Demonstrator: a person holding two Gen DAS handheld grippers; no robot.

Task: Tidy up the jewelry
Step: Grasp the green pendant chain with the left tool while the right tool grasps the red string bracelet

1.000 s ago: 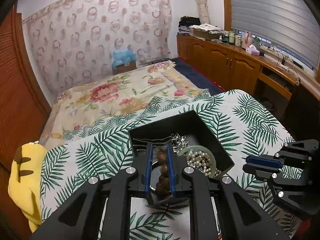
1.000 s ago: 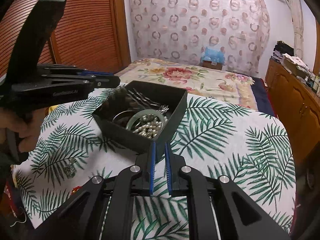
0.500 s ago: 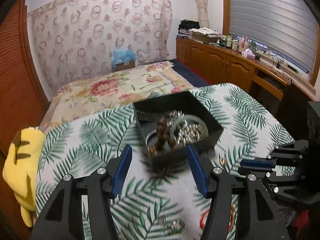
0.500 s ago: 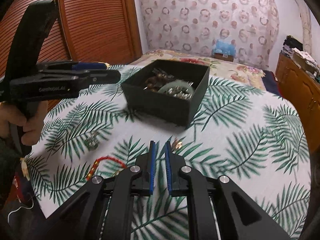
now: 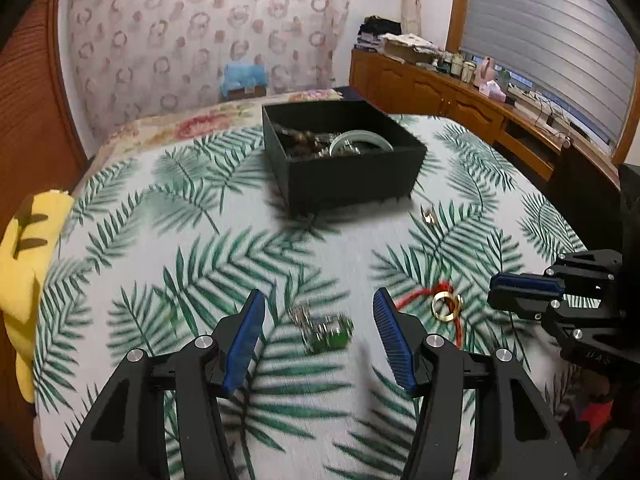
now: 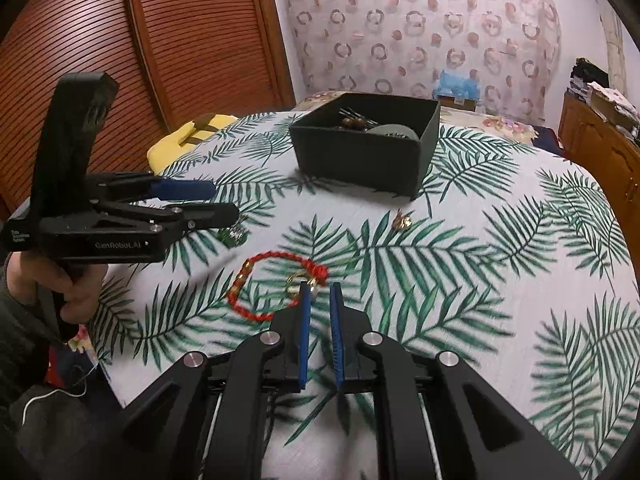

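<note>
Spread wide with nothing between them, the jaws of the left gripper (image 5: pixel 320 336) hang over the table, framing a small green-and-silver jewelry piece (image 5: pixel 326 330) that lies blurred on the cloth. The right gripper (image 6: pixel 319 322) has its jaws drawn to a narrow slit, holding nothing; its tips sit just beside a gold ring (image 6: pixel 295 280) and the knot of a red braided bracelet (image 6: pixel 256 284).

Taking the black jewelry box (image 5: pixel 344 160) as the landmark: it stands at the far middle of a table covered by a white cloth with green palm fronds (image 5: pixel 200 248). Inside it lie a pale green bangle (image 5: pixel 362 138), dark wooden beads and silvery pieces, heaped together. On the near side of the box, to the left, lies the green-and-silver piece; just in front of the box's near right corner sits a small gold trinket (image 5: pixel 428 216); nearer than that, toward the right, lie the red bracelet and gold ring.

Left of the box, past the table edge, a yellow plush toy (image 5: pixel 28 264) rests against a brown louvred wardrobe door (image 6: pixel 192 32). Behind the box are a bed with a floral cover (image 5: pixel 192 124) and a curtain printed with rings (image 5: pixel 192 28). Right of the box runs a wooden sideboard (image 5: pixel 448 96) crowded with bottles and boxes, under a window blind (image 5: pixel 552 36).
</note>
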